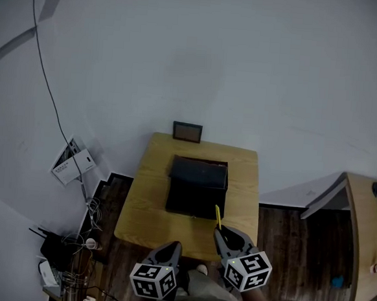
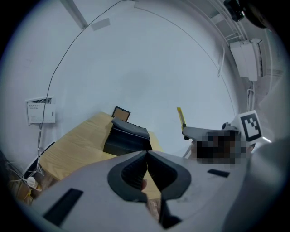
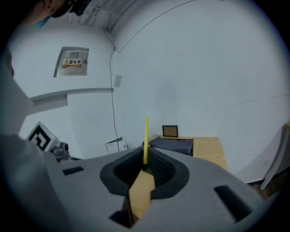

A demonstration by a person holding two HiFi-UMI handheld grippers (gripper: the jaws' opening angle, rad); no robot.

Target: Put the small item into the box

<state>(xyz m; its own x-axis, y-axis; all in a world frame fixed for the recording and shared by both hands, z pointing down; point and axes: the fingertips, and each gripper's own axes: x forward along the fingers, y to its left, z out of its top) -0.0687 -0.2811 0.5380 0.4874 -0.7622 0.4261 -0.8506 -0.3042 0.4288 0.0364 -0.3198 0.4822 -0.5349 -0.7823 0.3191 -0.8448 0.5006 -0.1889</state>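
At the far left a thin black cable (image 1: 44, 70) runs down the pale grey wall (image 1: 202, 57) to a white printed sheet (image 1: 72, 163) leaning at its foot, with a tangle of wires and small devices (image 1: 70, 254) on the dark plank floor (image 1: 278, 251) below. In the middle stands a light wooden table (image 1: 144, 201) pushed against the wall; a small dark-framed picture (image 1: 187, 131) is propped at its far edge, and an open black rectangular box (image 1: 197, 187) sits on it. The left gripper (image 1: 176, 245) hangs at the table's near edge, its jaws pressed together on nothing. The right gripper (image 1: 220, 231) pinches the slim yellow stick-like item (image 1: 218, 216), which stands upright just before the box's near right corner, outside it. Another wooden tabletop (image 1: 363, 238) lies at the far right.
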